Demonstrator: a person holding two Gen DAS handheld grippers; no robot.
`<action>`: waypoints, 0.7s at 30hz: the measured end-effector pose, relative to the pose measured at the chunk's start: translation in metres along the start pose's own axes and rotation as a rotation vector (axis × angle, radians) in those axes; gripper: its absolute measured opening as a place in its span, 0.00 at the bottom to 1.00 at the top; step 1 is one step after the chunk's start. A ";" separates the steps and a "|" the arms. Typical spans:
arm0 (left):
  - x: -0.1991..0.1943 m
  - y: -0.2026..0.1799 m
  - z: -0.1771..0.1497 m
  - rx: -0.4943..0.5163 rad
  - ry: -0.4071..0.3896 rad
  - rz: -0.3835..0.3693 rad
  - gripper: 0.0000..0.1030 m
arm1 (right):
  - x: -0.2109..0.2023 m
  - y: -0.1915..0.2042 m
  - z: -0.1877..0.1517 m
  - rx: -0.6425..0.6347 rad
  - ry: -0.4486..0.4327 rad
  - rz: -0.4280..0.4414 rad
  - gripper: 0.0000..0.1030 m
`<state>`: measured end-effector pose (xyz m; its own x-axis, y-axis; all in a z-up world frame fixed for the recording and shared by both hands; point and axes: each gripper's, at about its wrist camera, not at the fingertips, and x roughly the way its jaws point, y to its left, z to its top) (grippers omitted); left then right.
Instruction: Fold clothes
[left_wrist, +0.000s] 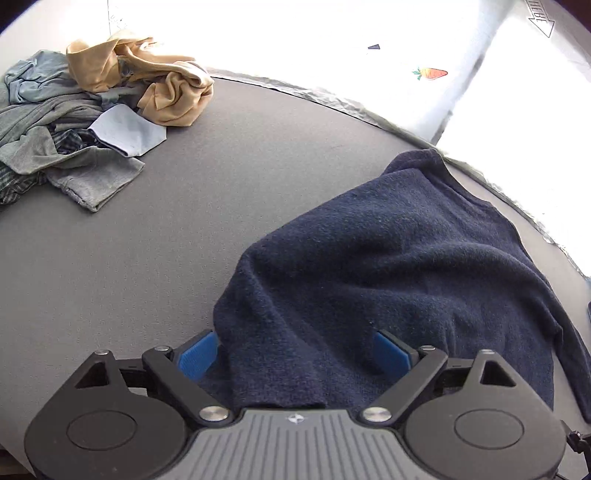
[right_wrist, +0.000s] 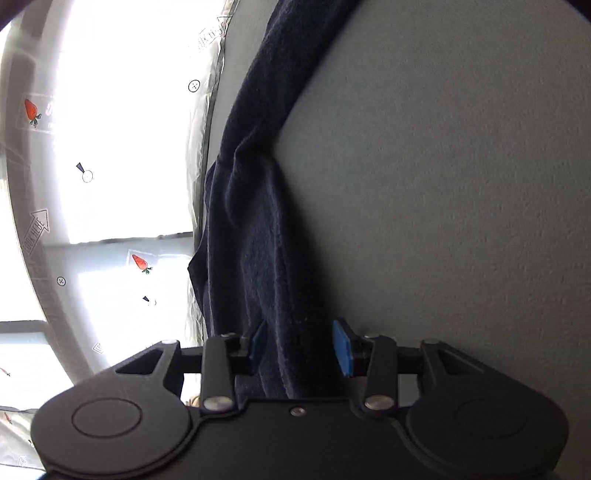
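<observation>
Navy sweater (left_wrist: 388, 266) lay on right side of grey table (left_wrist: 147, 258), by its edge. L gripper (left_wrist: 295, 354) stood wide over the near hem, pads off it. R gripper (right_wrist: 301, 347) was part-open, sweater fold between the pads; right one clear, contact at left unclear. Clothes pile (left_wrist: 81, 122) sat far left.

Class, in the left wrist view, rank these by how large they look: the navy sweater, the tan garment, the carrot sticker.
1. navy sweater, though it lies nearest the camera
2. tan garment
3. carrot sticker

Grey table (left_wrist: 258, 155), carrot-printed white sheet (left_wrist: 430, 73)
</observation>
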<state>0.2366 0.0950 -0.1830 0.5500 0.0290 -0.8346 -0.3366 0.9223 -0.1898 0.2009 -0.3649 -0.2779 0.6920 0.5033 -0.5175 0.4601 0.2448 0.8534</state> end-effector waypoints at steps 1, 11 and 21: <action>0.002 0.006 -0.002 0.004 0.015 0.005 0.87 | 0.003 0.004 -0.009 -0.041 0.010 -0.033 0.39; 0.025 0.033 -0.021 -0.023 0.115 -0.100 0.81 | 0.033 0.018 -0.023 -0.076 0.044 -0.090 0.16; 0.021 0.028 -0.009 -0.040 0.109 -0.157 0.32 | 0.026 0.038 -0.015 -0.098 0.018 0.003 0.06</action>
<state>0.2321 0.1178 -0.2101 0.5130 -0.1579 -0.8437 -0.2842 0.8962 -0.3406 0.2285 -0.3303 -0.2577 0.6828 0.5188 -0.5144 0.4005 0.3231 0.8574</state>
